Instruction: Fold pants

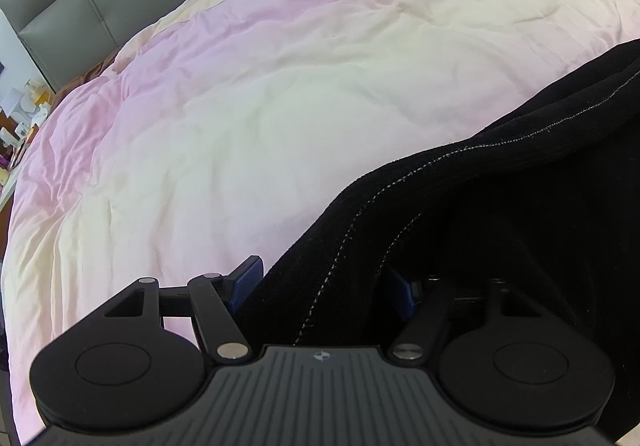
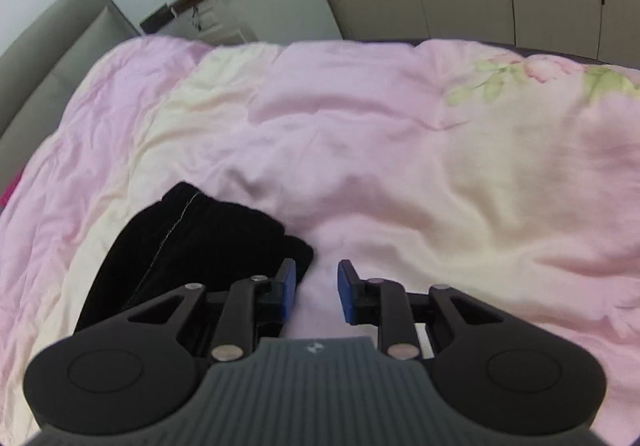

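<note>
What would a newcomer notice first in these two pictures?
First, the black pants with pale stitching, dark against the pink and cream quilt that covers the bed; they fill the lower right of the left wrist view. There the left gripper has their fabric between its fingers, while the right gripper is open just beside them.

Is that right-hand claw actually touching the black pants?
Apart. In the right wrist view the right gripper stands open over bare pink duvet; the black pants lie just left of its left finger, nothing between the pads.
</note>
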The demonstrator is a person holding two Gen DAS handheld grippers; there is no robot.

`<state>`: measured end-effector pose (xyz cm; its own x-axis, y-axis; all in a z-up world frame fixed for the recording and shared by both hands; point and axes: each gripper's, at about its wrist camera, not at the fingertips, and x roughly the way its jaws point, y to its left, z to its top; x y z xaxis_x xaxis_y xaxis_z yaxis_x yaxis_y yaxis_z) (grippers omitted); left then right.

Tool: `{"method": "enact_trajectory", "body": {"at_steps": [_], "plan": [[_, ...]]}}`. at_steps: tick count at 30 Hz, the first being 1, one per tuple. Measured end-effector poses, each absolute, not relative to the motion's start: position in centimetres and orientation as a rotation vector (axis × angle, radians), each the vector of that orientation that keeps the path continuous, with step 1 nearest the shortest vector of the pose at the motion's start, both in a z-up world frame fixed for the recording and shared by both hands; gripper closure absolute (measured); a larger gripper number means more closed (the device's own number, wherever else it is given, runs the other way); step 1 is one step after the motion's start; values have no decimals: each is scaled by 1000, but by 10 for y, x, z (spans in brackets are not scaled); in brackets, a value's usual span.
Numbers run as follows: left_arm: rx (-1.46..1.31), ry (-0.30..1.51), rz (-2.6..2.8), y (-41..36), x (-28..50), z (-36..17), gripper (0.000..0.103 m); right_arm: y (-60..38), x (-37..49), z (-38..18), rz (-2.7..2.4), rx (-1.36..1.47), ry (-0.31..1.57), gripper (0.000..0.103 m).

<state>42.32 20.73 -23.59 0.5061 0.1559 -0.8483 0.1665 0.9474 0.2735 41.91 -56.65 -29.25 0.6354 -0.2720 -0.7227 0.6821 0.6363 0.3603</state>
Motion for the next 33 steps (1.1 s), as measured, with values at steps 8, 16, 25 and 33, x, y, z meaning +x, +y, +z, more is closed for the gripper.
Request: {"method": "enact_trajectory", "body": {"at_steps": [8, 16, 25, 33], "plan": [[315, 1022, -15, 211, 421, -240, 23, -455, 447, -267, -146, 430, 628, 79], [326, 1048, -60, 214, 427, -237, 23, -306, 521, -300, 129, 184, 872, 79], [181, 1088, -83, 235, 434, -237, 18, -263, 556, -239, 258, 396, 612, 67], [5, 1054, -119, 273, 421, -214, 14, -295, 465, -277, 141, 267, 786, 67]]}}
